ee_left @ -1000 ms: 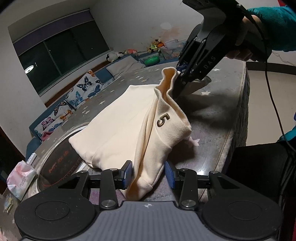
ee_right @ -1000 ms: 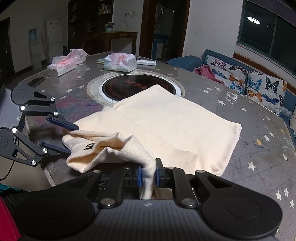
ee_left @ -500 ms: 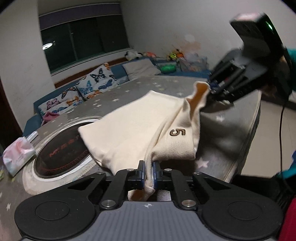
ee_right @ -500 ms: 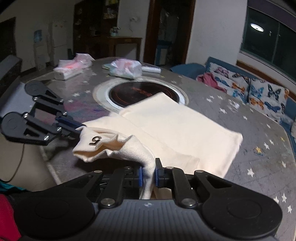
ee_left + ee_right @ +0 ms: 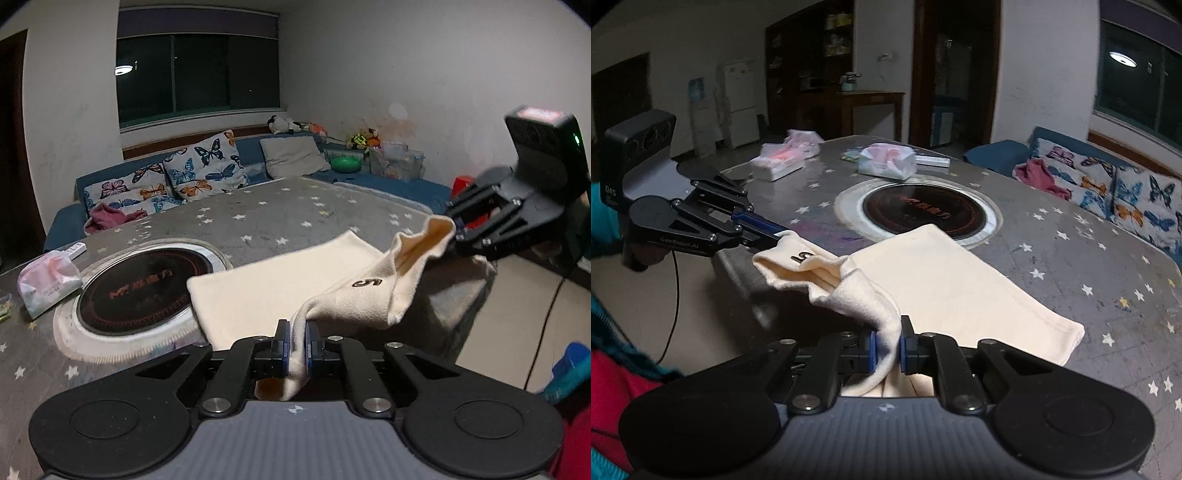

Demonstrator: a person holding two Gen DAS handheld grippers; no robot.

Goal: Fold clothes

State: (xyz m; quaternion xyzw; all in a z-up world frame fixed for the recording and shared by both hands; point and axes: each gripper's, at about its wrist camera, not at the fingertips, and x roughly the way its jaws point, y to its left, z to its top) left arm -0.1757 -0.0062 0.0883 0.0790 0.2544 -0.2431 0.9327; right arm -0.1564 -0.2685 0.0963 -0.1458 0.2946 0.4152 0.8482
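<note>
A cream garment point(image 5: 280, 291) point(image 5: 953, 288) with a dark "5" mark lies partly folded on the grey star-patterned table point(image 5: 258, 214) point(image 5: 1108, 258). Its near edge is lifted off the tabletop and stretched between both grippers. My left gripper point(image 5: 297, 341) is shut on one end of that edge; from the right wrist view the same gripper point(image 5: 779, 236) pinches the cloth by the "5". My right gripper point(image 5: 888, 345) is shut on the other end, and shows in the left wrist view point(image 5: 456, 236) at the far right, clamping the raised corner.
A round black hotplate point(image 5: 142, 291) point(image 5: 919, 214) is set in the table beside the garment. Tissue packs point(image 5: 48, 282) point(image 5: 886, 160) point(image 5: 783, 160) lie further off. A blue sofa with butterfly cushions point(image 5: 199, 170) runs behind. The table edge drops to the floor point(image 5: 517, 314).
My left gripper went from open around the hem to shut on it. Both grippers have lifted the near edge and pulled it taut, farther apart than before.
</note>
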